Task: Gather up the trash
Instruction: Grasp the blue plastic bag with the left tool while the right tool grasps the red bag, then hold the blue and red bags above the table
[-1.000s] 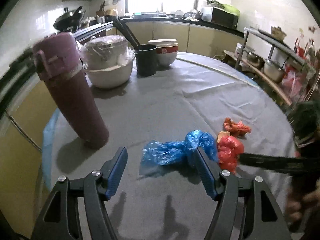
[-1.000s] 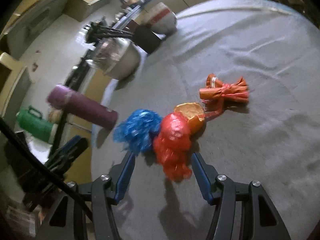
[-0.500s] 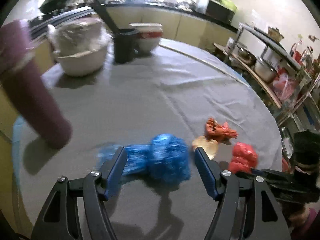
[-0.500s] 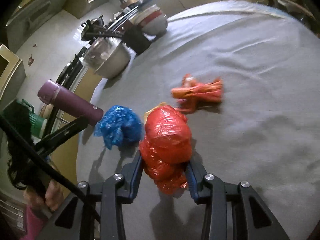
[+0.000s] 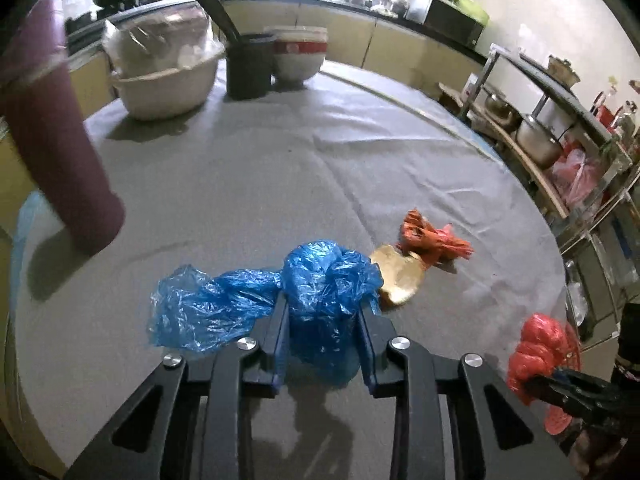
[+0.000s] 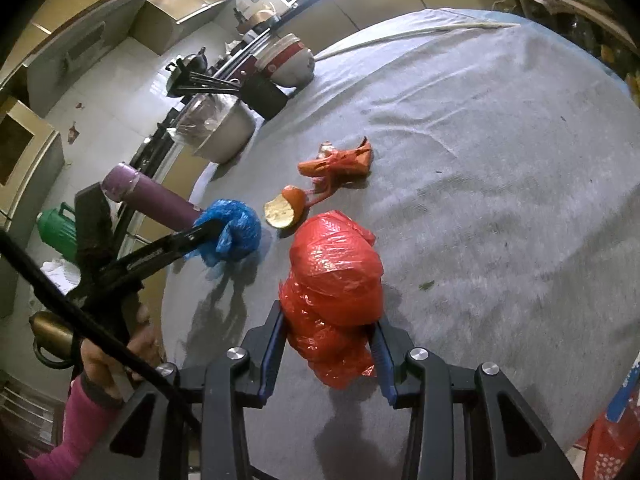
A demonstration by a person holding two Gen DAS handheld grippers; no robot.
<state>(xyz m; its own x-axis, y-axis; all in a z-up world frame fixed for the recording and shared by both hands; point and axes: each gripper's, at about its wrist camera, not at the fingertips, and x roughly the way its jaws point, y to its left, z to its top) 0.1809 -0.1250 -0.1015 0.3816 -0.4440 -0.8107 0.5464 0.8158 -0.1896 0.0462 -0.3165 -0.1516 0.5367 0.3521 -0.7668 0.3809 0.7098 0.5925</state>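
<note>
Left gripper (image 5: 322, 320) jaws have just closed on the blue bag (image 5: 320, 288) on the bench (image 5: 280, 168), right gripper (image 6: 330, 336) already carries the red bag (image 6: 334, 276) clear, leaving peel and orange scrap uncollected.

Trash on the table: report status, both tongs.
Left tongs just closed on blue bag. Right tongs clamped on red bag. Orange peel and orange wrapper left on tablecloth. Nothing blocking.
</note>
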